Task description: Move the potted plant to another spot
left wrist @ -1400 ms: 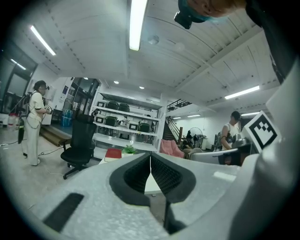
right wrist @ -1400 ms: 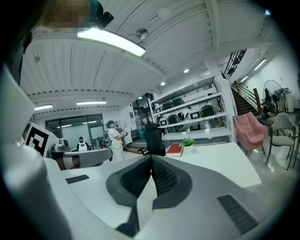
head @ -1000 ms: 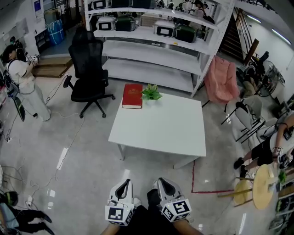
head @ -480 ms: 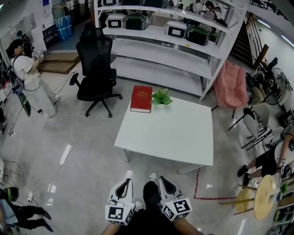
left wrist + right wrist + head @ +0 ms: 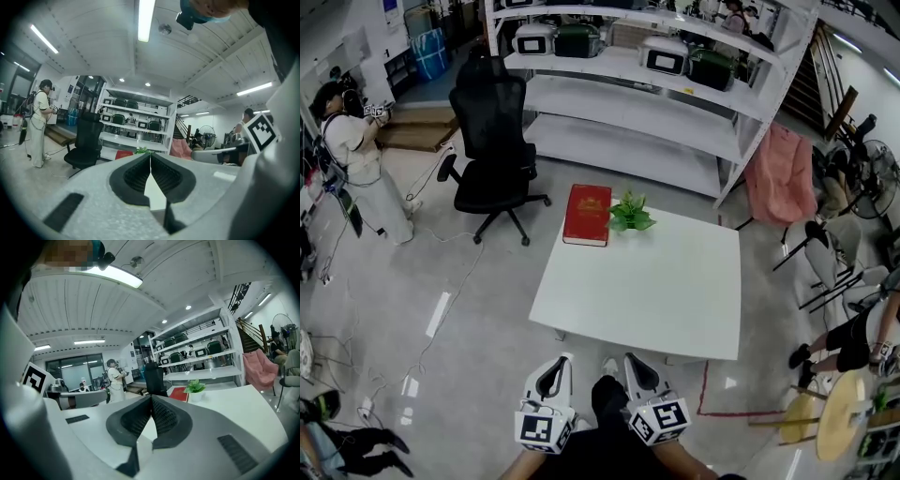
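Note:
A small potted plant (image 5: 631,214) with green leaves in a white pot stands near the far edge of the white table (image 5: 656,300), beside a red book (image 5: 587,214). It also shows in the right gripper view as the potted plant (image 5: 195,389), and only its leaves (image 5: 143,150) peek over the jaws in the left gripper view. My left gripper (image 5: 559,361) and right gripper (image 5: 629,361) hang low at the near side, short of the table. Both are shut with nothing between the jaws.
A black office chair (image 5: 492,131) stands left of the table, white shelving (image 5: 637,103) with boxes behind it. A pink cloth on a chair (image 5: 780,173) is at the right. A person (image 5: 356,164) stands far left. Red tape marks the floor (image 5: 722,412).
The view has crept forward, so the table and plant sit a little lower and nearer in the head view. Both grippers stay shut, low in the frame.

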The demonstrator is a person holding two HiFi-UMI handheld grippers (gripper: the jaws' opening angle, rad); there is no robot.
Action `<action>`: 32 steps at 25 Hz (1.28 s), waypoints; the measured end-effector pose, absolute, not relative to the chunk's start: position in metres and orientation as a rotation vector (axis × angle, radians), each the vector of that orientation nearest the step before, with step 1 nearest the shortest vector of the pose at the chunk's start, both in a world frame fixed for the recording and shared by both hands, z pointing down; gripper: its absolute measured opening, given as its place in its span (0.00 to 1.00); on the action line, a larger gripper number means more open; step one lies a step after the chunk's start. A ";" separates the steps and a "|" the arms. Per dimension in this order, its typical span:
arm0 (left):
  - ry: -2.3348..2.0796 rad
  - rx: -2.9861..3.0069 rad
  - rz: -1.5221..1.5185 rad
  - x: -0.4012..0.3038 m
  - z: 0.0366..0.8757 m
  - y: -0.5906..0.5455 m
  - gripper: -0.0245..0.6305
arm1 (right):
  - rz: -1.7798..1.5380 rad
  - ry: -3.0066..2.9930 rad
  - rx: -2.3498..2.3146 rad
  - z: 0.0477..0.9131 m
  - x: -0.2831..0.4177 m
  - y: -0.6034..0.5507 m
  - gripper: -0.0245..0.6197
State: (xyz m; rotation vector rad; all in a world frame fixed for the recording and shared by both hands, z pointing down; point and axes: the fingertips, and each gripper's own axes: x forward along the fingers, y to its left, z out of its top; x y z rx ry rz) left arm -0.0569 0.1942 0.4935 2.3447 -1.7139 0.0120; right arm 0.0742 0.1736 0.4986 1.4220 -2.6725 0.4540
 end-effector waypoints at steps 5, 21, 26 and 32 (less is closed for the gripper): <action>-1.705 2.354 0.020 -0.038 0.487 0.134 0.07 | 0.457 -2.667 1.399 0.498 0.086 0.119 0.06; -1.697 2.395 0.104 0.030 0.473 0.001 0.07 | 0.473 -2.682 1.411 0.496 0.150 -0.011 0.06; -1.684 2.409 0.121 0.040 0.471 -0.014 0.07 | 0.487 -2.681 1.430 0.495 0.160 -0.022 0.06; -1.670 2.427 0.120 0.046 0.472 -0.030 0.07 | 0.506 -2.636 1.474 0.507 0.170 -0.036 0.06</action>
